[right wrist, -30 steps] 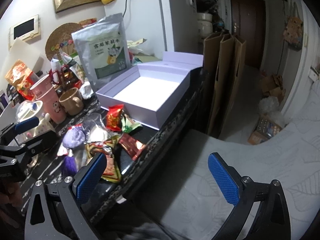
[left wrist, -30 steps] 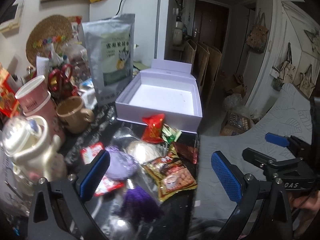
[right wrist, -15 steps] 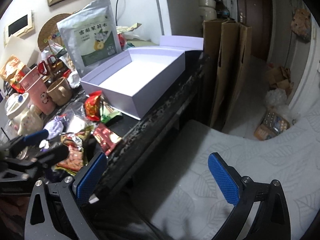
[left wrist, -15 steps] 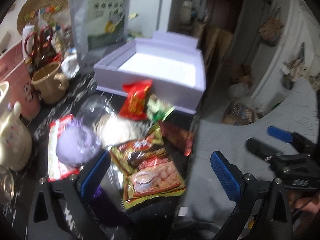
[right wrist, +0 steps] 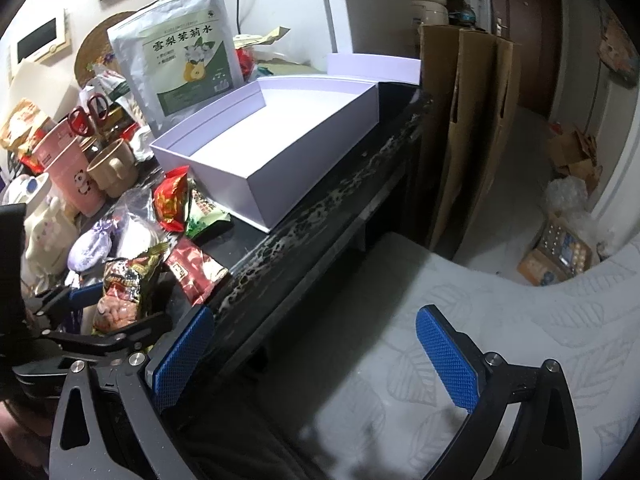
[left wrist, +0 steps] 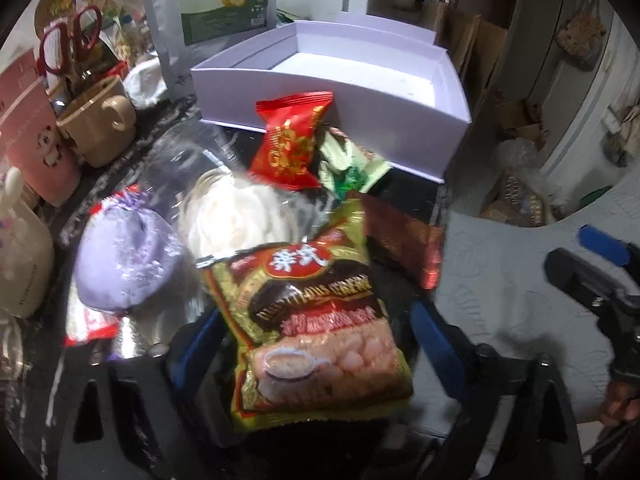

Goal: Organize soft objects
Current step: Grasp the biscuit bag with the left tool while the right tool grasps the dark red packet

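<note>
A yellow-and-brown snack packet (left wrist: 312,292) lies on the dark table, near its front edge. My left gripper (left wrist: 316,344) has come down over it and its jaws are closing, one blue finger on each side of the packet; I see no pad pressing on it. Behind the packet are a lilac fabric pouch (left wrist: 128,256), a white round thing in a clear bag (left wrist: 236,216), a red packet (left wrist: 292,144), a green packet (left wrist: 352,168) and a dark red packet (left wrist: 404,232). An open white box (left wrist: 400,128) stands behind them. My right gripper (right wrist: 316,360) hangs open beside the table, holding nothing.
A tall silver pouch (left wrist: 224,0), a beige mug (left wrist: 100,120), a pink cup (left wrist: 28,132), red scissors (left wrist: 68,44) and a cream pot (left wrist: 20,264) crowd the table's left. Folded cardboard (right wrist: 472,120) leans at the table's far end. A grey quilt (right wrist: 520,340) lies to the right.
My left gripper has dropped and tilted down over the snack packet, and its jaws have narrowed around it. My right gripper has sunk a little beside the table edge.
</note>
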A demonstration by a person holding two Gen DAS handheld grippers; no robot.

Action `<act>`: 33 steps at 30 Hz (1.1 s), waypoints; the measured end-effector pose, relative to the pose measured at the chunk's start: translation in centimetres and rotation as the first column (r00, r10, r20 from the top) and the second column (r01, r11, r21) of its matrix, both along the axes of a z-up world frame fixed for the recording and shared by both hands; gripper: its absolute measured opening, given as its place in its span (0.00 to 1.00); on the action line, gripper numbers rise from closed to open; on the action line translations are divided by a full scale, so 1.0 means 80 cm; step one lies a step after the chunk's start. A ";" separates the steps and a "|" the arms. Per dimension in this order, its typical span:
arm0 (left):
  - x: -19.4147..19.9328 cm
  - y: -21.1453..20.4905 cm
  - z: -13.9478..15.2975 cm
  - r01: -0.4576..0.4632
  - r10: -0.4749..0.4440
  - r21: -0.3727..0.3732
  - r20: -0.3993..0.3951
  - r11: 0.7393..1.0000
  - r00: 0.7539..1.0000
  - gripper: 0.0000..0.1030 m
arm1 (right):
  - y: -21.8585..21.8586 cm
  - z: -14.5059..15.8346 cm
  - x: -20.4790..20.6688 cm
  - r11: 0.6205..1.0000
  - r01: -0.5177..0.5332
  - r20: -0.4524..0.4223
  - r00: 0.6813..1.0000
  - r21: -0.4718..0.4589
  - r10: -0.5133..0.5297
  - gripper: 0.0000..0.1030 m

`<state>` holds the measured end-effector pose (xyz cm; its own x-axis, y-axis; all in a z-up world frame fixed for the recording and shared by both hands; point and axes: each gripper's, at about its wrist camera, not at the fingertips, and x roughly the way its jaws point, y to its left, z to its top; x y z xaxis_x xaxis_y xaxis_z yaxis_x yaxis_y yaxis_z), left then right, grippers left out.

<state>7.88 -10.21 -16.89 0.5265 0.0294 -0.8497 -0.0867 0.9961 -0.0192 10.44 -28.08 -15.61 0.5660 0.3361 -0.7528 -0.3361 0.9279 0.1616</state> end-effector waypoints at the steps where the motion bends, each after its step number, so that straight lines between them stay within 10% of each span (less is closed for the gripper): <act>1: 0.000 0.002 0.000 -0.011 0.011 0.020 0.006 1.000 1.000 0.71 | 0.000 -0.001 0.001 1.000 -0.003 0.000 1.000 -0.001 0.003 1.00; 6: -0.005 0.012 0.009 -0.013 0.013 -0.002 0.046 1.000 0.999 0.52 | 0.008 -0.008 0.007 0.999 -0.037 0.000 0.999 0.005 0.037 1.00; 18: -0.023 0.046 0.060 -0.057 0.063 -0.052 0.120 0.997 0.991 0.51 | 0.073 -0.020 0.018 0.951 -0.301 0.037 0.954 0.069 0.299 0.92; 22: -0.029 0.062 0.064 -0.085 0.091 -0.059 0.118 0.995 0.989 0.51 | 0.105 -0.032 0.027 0.931 -0.364 0.026 0.931 0.026 0.364 0.74; 33: -0.029 0.075 0.057 -0.066 0.078 -0.115 0.103 0.991 0.992 0.51 | 0.141 -0.037 0.042 0.877 -0.476 0.061 0.875 -0.068 0.480 0.71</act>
